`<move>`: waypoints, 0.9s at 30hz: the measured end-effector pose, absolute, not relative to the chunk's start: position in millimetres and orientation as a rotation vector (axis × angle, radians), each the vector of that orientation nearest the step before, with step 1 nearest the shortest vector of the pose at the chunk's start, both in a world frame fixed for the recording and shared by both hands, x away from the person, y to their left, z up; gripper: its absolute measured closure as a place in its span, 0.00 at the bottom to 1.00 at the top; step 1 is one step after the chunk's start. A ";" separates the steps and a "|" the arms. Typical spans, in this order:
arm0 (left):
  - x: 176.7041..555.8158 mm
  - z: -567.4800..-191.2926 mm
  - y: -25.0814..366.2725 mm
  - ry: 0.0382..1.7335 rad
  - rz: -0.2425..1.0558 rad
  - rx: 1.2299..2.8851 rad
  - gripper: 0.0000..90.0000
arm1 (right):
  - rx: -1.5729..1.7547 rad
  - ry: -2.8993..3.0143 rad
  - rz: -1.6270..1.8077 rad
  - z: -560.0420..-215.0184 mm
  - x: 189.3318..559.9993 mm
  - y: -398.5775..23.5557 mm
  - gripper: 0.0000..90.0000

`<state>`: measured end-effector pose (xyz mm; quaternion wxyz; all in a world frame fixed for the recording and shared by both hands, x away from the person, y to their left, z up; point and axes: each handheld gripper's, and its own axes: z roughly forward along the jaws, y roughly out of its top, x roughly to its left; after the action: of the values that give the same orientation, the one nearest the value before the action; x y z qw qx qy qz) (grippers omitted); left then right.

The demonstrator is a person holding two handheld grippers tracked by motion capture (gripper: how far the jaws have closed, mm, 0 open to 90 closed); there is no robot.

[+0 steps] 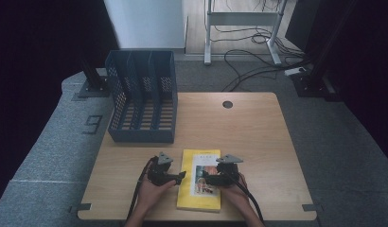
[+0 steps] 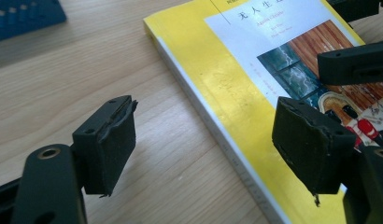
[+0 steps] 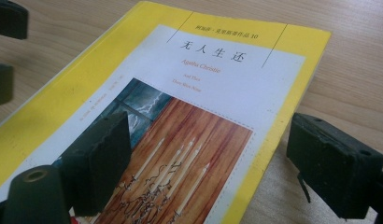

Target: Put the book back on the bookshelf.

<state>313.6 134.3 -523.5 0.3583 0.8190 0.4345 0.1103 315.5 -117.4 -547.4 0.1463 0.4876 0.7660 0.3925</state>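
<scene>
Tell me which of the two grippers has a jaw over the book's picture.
The right gripper: its jaw sits over the yellow book cover picture. The left gripper straddles the book's left edge, one jaw over bare table.

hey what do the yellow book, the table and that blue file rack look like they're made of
Yellow book: paperback, seemingly glossy card cover; thin flexible edge, slight sheen.
Table: wood or wood-look laminate; pale grain lines, smooth matte top.
Blue file rack: probably moulded plastic; perforated walls, uniform colour.
</scene>
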 end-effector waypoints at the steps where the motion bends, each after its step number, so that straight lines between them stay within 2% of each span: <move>1: 313.8 -525.3 133.1 1.118 0.282 2.116 0.25 | 1.405 2.207 1.131 -547.5 315.4 -117.6 0.15; 14: 311.4 -535.9 122.5 1.084 0.219 2.135 0.24 | 1.399 2.209 1.134 -547.6 313.9 -118.0 0.16; 20: 309.5 -540.1 113.3 1.061 0.133 2.124 0.24 | 1.391 2.203 1.146 -548.6 313.0 -118.5 0.16; 22: 307.4 -539.4 108.5 1.062 0.165 2.138 0.19 | 1.384 2.201 1.152 -549.4 312.9 -119.3 0.16; 27: 307.4 -539.4 108.0 1.070 0.163 2.138 0.19 | 1.377 2.200 1.154 -549.5 312.6 -119.3 0.17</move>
<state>307.4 108.0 -539.4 0.3638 0.8311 0.4159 0.0634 312.6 -119.3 -549.5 0.1500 0.4792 0.7658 0.4017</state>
